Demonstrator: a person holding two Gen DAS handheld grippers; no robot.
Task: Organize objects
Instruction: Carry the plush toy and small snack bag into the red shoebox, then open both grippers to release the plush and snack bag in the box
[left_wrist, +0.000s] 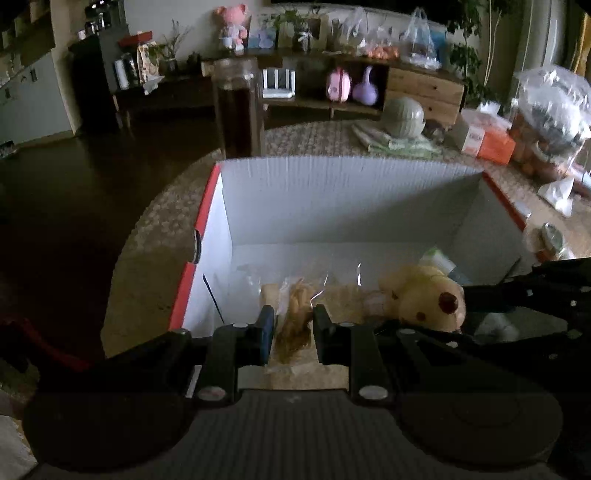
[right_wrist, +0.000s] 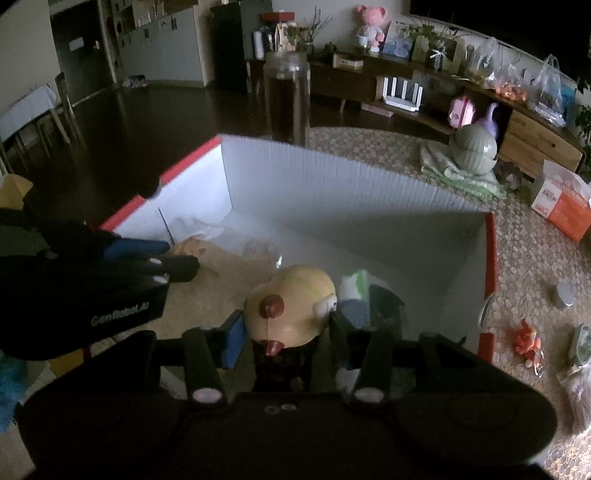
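both grippers reach into the white corrugated box with red rim (left_wrist: 332, 192). left gripper (left_wrist: 293, 325) has its jaws narrowed onto a clear-wrapped brownish snack packet (left_wrist: 295, 314) on the box floor. right gripper (right_wrist: 286, 328) clamps the head of a pale yellow plush bear with a red nose (right_wrist: 291, 310), beside a green-and-white carton (right_wrist: 352, 284). behind the box stands a tall dark glass jar (right_wrist: 286, 99).

We cannot see the teddy bear's (right_wrist: 291, 314) body — the right gripper (right_wrist: 286, 328) covers it; the clear bag's (left_wrist: 295, 314) contents stay blurred.
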